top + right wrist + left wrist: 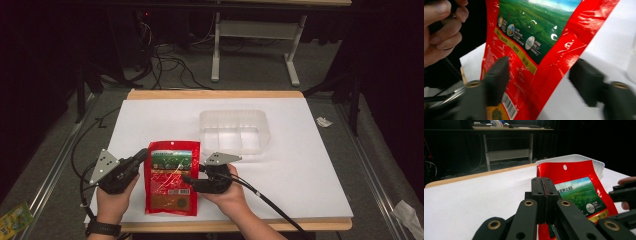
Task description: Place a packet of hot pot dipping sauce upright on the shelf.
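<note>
Two grippers flank the glossy red foil pouch (172, 177): left gripper (141, 156) fingers pinching its left edge, right gripper (544, 82) fingers spread astride its right edge.

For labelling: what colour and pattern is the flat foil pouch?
Red pouch with a green landscape panel; clearest in the right gripper view.

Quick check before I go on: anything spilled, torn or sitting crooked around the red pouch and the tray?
Nothing spilled or torn. The red pouch lies flat and sealed, roughly square to the table edge. The left gripper is shut on the pouch's left edge; the right gripper straddles its right edge, jaws still apart. The clear tray sits upright and empty.
</note>
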